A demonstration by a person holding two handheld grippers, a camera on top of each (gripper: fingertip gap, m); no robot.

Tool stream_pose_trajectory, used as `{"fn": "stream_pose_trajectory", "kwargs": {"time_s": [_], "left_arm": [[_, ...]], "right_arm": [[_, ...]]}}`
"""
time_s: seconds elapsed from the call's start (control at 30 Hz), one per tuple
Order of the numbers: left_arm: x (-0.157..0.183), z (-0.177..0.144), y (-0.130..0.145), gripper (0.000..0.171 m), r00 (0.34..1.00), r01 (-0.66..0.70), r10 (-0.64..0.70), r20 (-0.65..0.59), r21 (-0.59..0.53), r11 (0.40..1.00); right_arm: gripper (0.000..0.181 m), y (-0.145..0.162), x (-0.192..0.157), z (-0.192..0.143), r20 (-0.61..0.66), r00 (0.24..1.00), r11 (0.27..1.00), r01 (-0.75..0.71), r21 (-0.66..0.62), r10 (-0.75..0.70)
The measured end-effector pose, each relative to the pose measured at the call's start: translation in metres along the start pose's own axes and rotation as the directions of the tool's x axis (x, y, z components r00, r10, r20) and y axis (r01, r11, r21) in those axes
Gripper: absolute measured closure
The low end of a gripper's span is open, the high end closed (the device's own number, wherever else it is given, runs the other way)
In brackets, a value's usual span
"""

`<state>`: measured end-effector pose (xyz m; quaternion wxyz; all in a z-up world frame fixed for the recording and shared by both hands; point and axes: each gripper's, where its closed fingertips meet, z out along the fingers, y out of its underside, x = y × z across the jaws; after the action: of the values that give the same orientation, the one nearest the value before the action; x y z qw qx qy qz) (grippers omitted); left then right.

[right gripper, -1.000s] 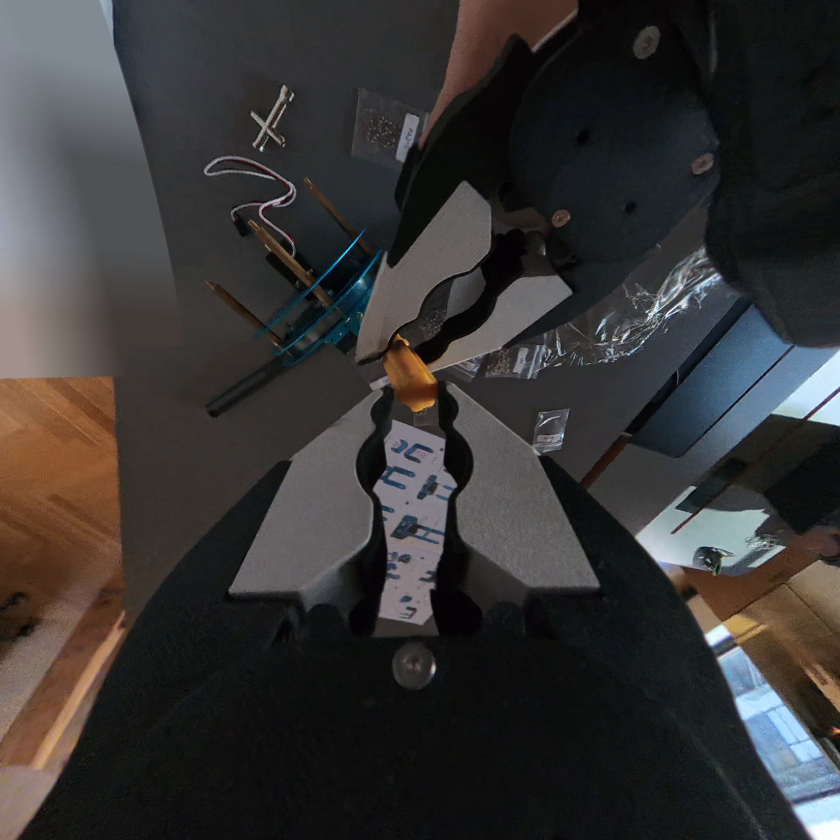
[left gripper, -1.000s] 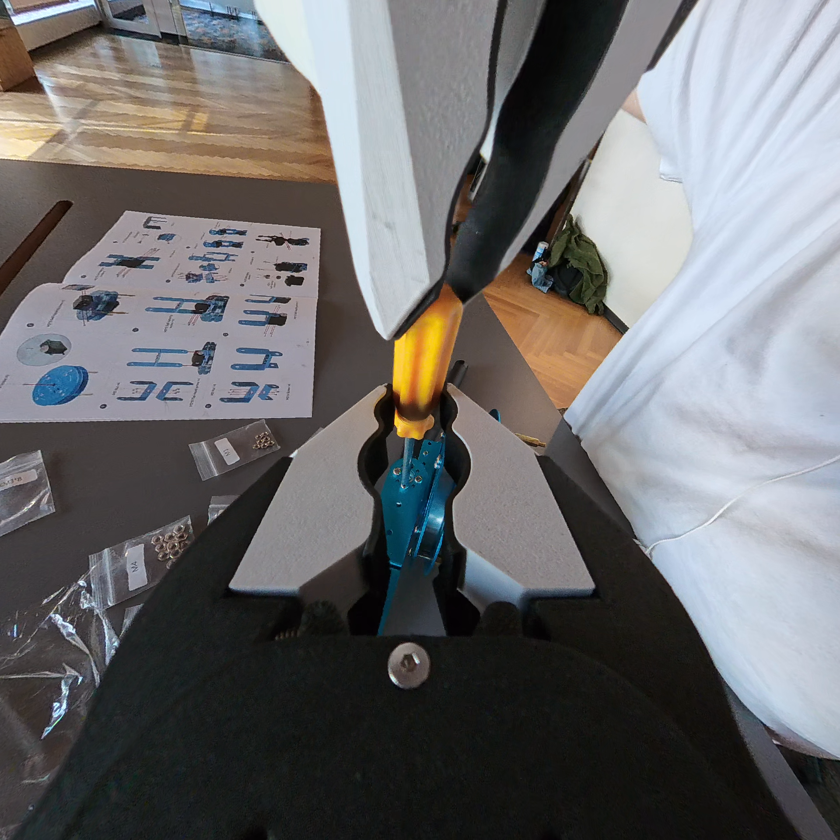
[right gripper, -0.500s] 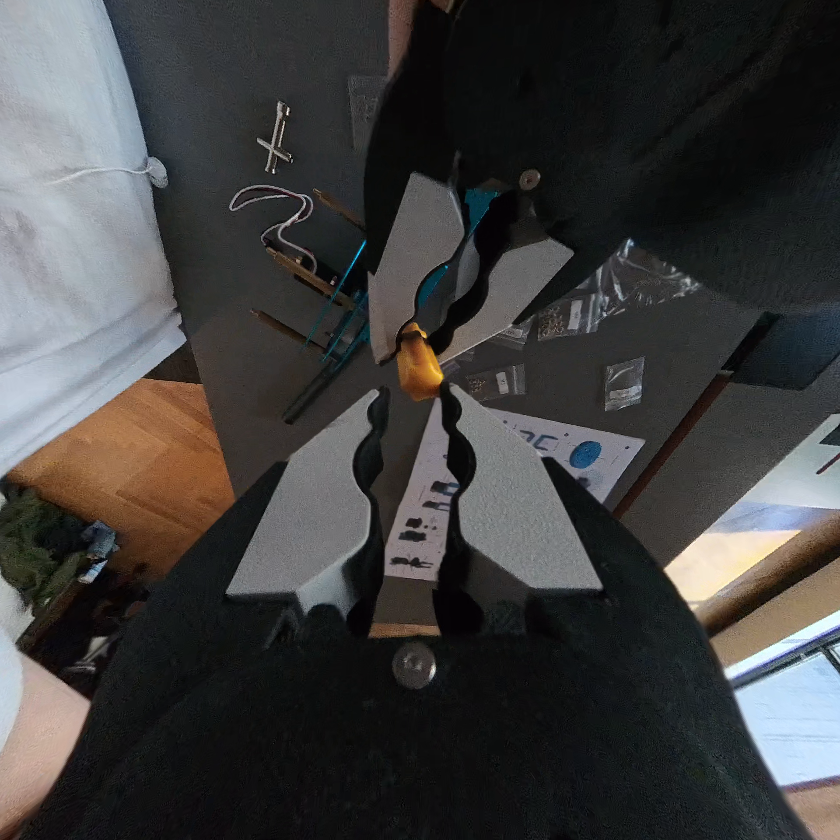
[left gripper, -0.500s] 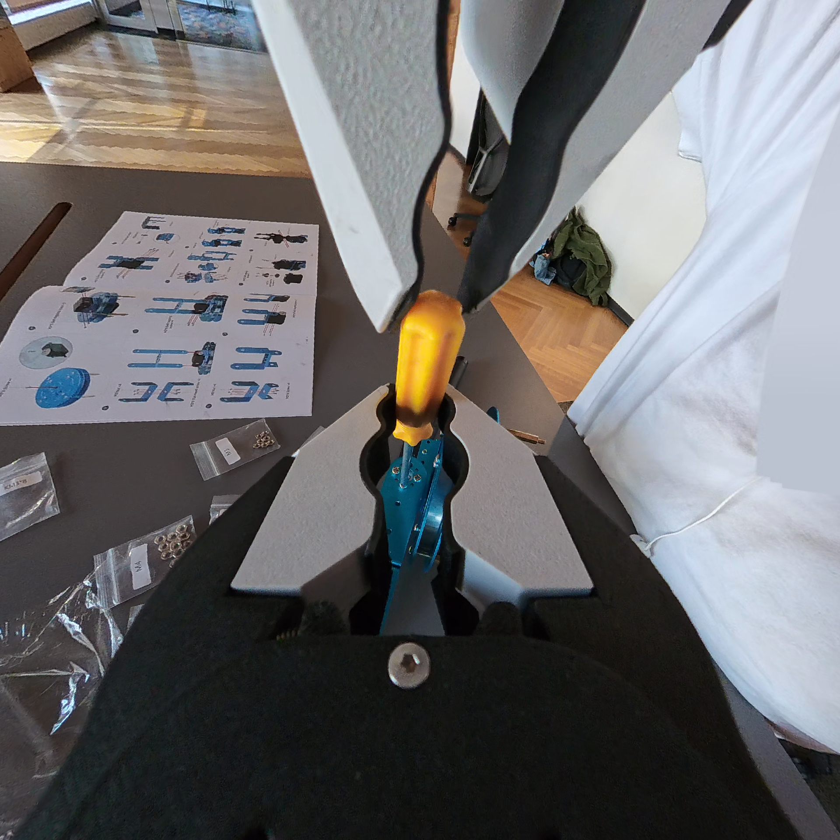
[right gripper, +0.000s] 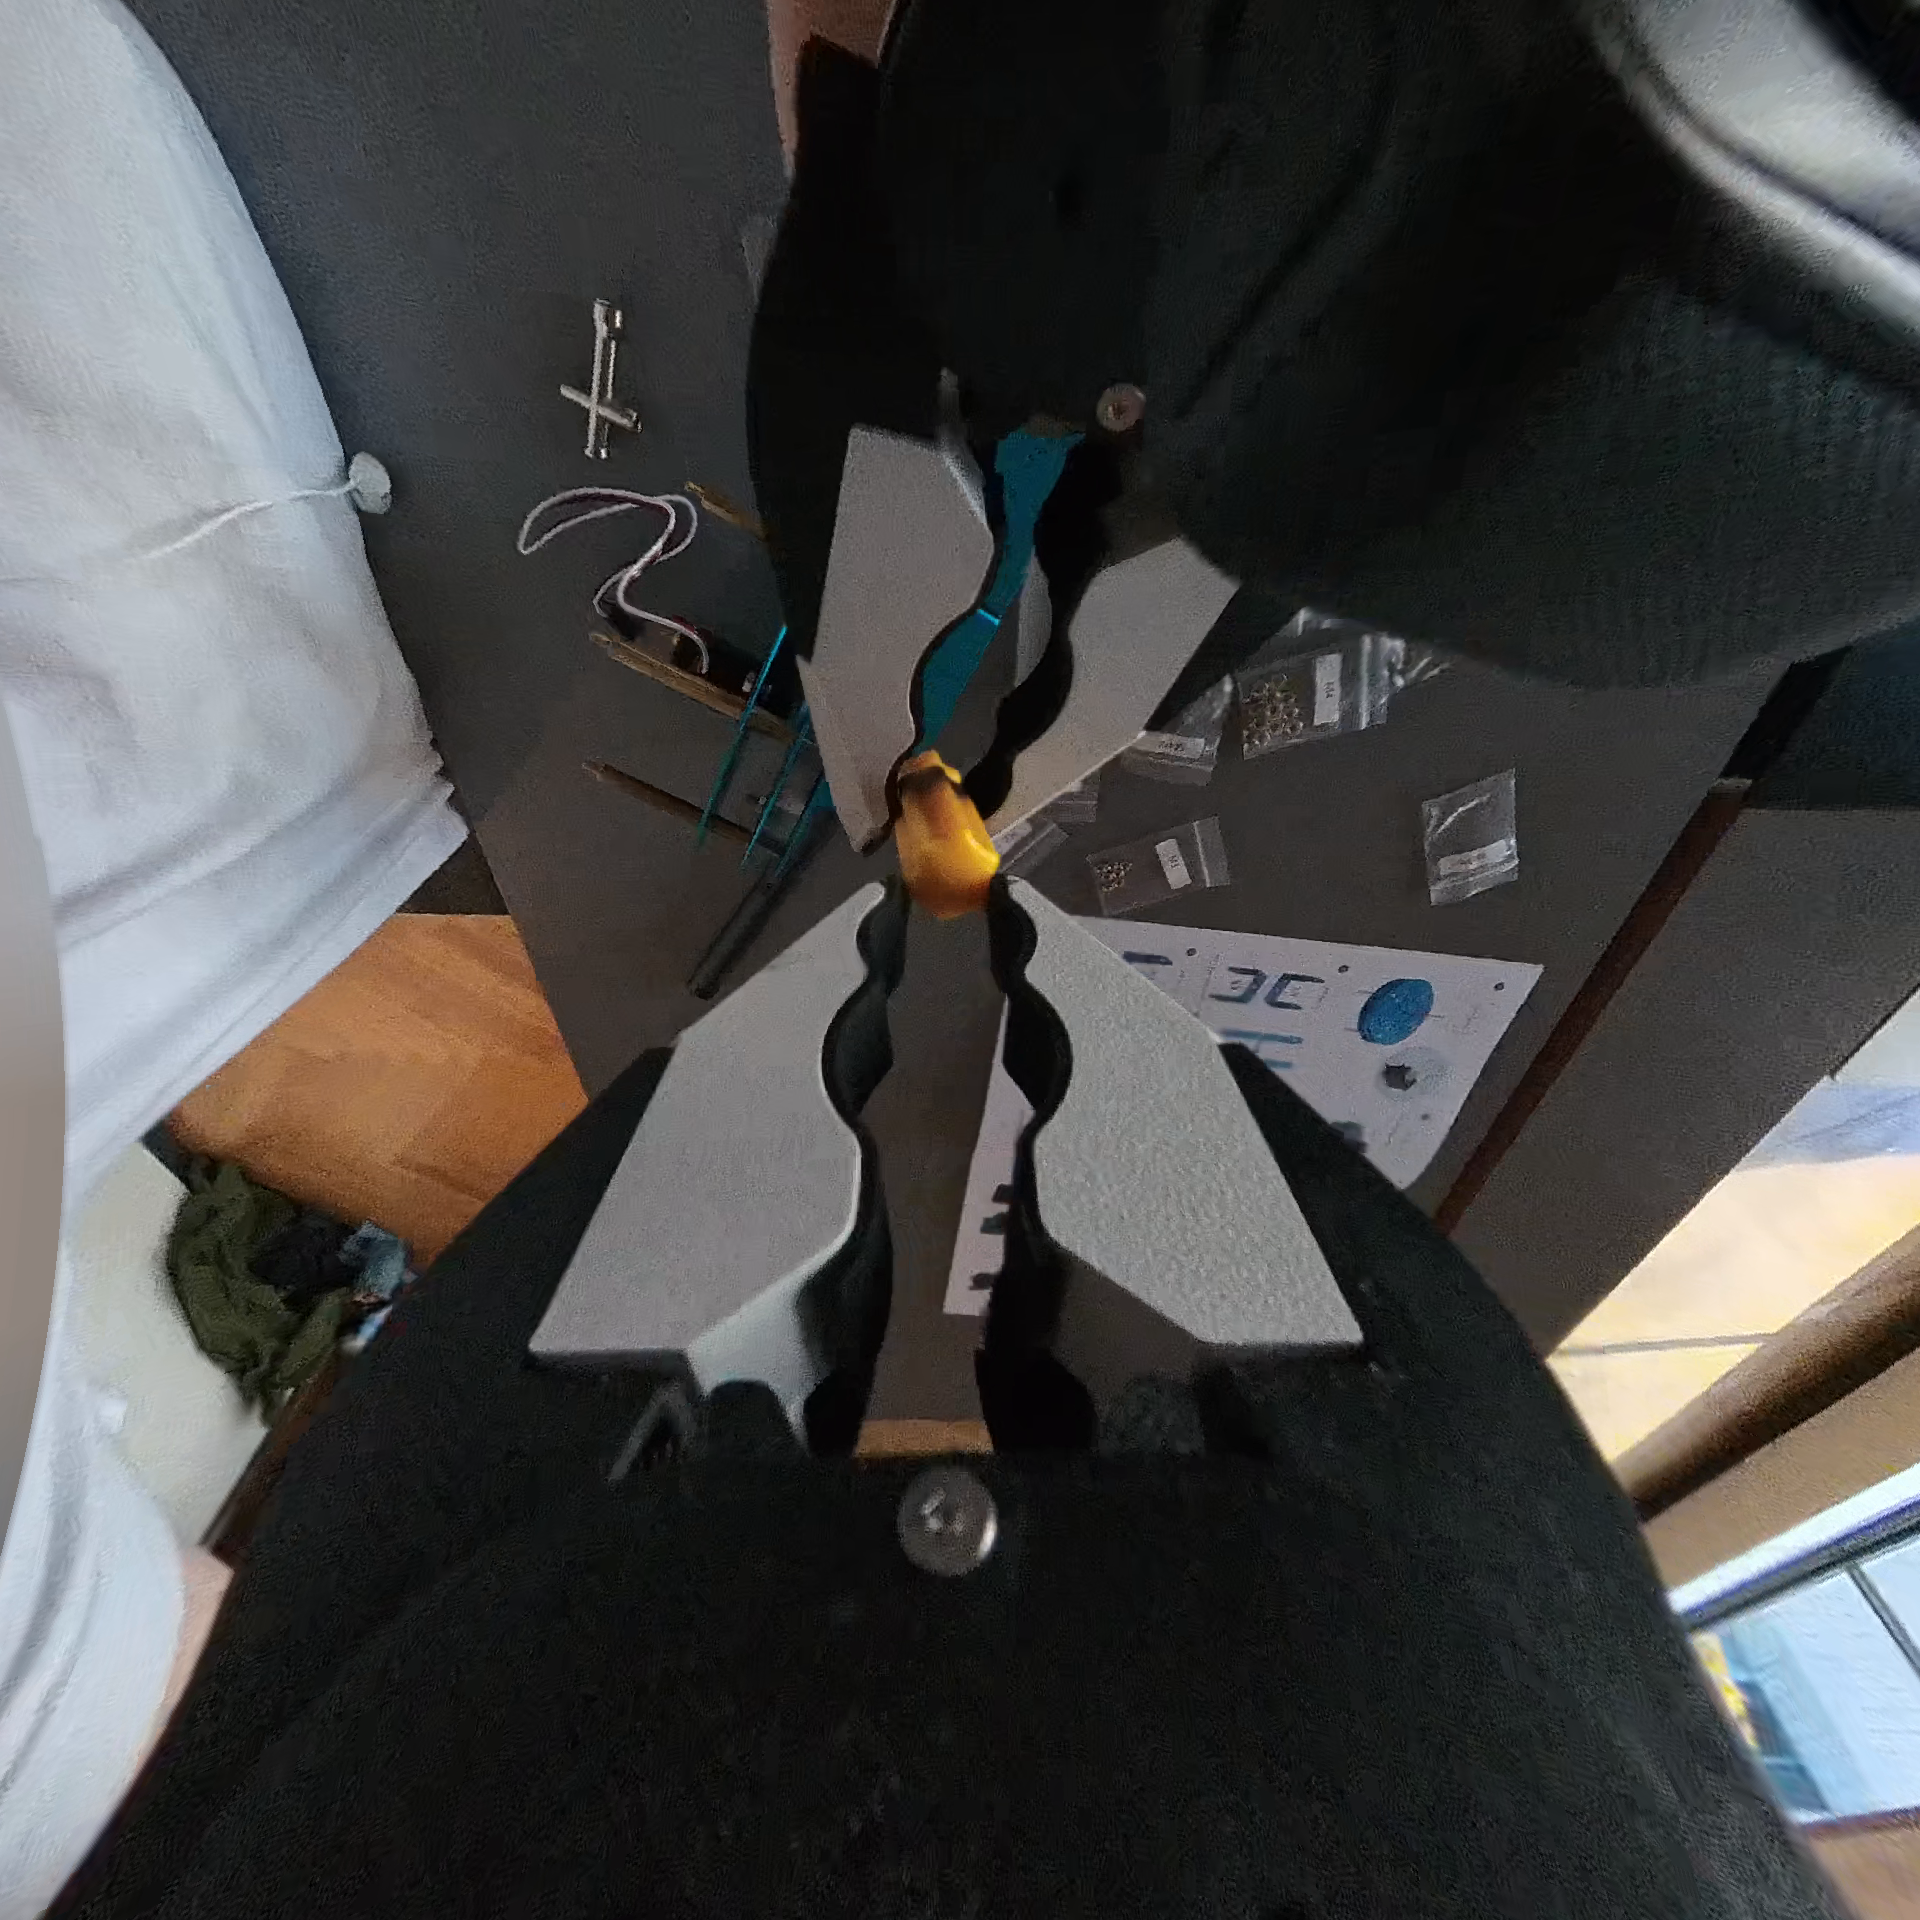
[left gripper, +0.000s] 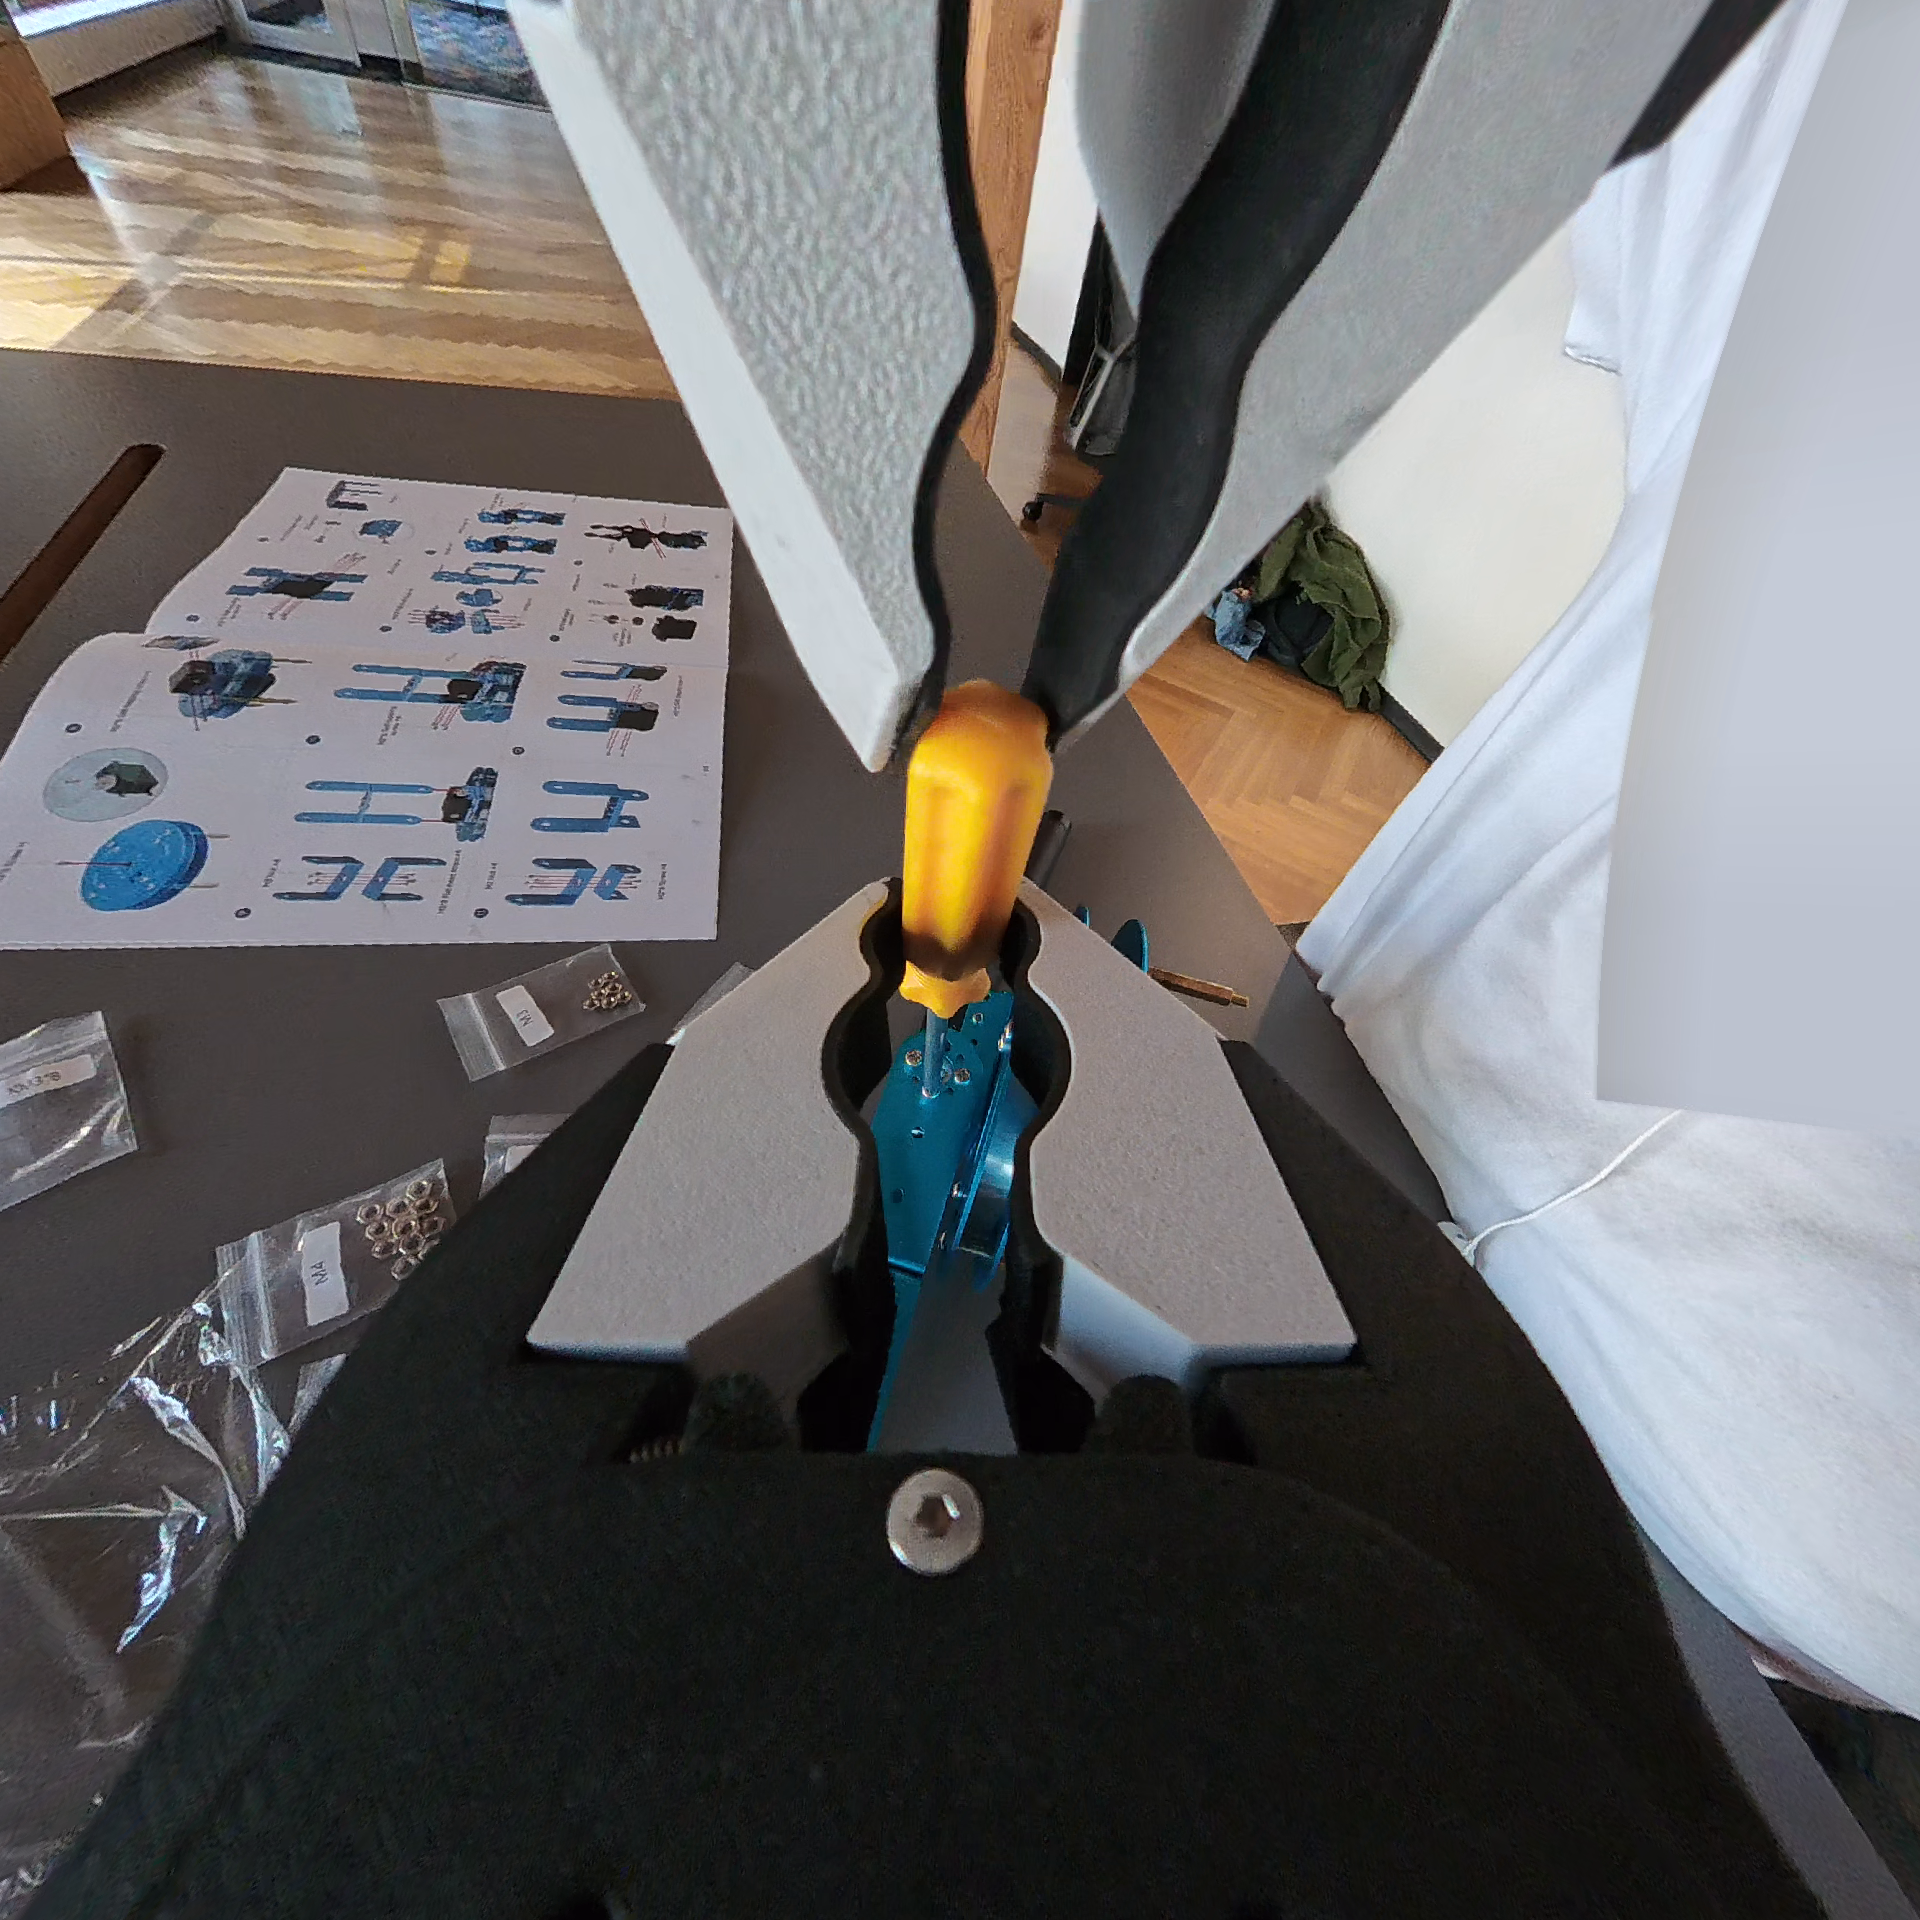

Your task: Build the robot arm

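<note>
Blue metal bracket [left gripper: 940, 1153] sits clamped between your left gripper [left gripper: 948, 940] fingers, closed tight on it. Screwdriver [left gripper: 971, 842] stands upright above bracket, tip on bracket's screw. Your right gripper [right gripper: 940, 894] pinches top of screwdriver's yellow handle at fingertips, jaws nearly closed. Left of bracket on grey table [left gripper: 312, 1029]: small bags of nuts [left gripper: 390, 1231], instruction sheet [left gripper: 395, 717] farther off. Cross wrench [right gripper: 603, 379] lies well apart from bracket. White shirt [left gripper: 1662, 1039] right of bracket.

Right gripper [right gripper: 943, 902] rolled about the yellow screwdriver handle [left gripper: 966, 831]; its fingertips slid from mid-handle to the butt end.
</note>
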<state>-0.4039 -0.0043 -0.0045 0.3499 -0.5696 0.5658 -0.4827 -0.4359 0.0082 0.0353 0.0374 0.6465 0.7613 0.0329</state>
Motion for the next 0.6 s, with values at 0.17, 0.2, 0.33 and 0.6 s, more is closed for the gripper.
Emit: {"fn": "stream_pose_trajectory", "kwargs": {"time_s": [0.17,0.2,0.33,0.6], "left_arm": [[-0.001,-0.001,0.001,0.156,1.0,0.004,-0.004,-0.002,0.002,1.0],[-0.001,-0.001,0.0,0.156,1.0,0.006,-0.006,-0.004,0.003,1.0],[0.001,0.0,0.0,0.156,1.0,-0.002,0.002,-0.005,0.0,1.0],[0.001,0.001,0.0,0.156,1.0,-0.003,0.003,-0.002,-0.006,1.0]], "right_arm": [[0.164,-0.003,0.002,-0.002,-0.016,0.999,0.999,-0.047,-0.02,0.047],[0.161,-0.008,0.001,-0.004,-0.007,1.0,1.0,-0.02,0.003,0.02],[0.161,-0.008,0.0,-0.006,-0.034,0.991,0.992,0.128,-0.001,-0.127],[0.164,-0.002,-0.003,0.001,0.025,0.999,0.999,0.032,-0.04,-0.031]]}}
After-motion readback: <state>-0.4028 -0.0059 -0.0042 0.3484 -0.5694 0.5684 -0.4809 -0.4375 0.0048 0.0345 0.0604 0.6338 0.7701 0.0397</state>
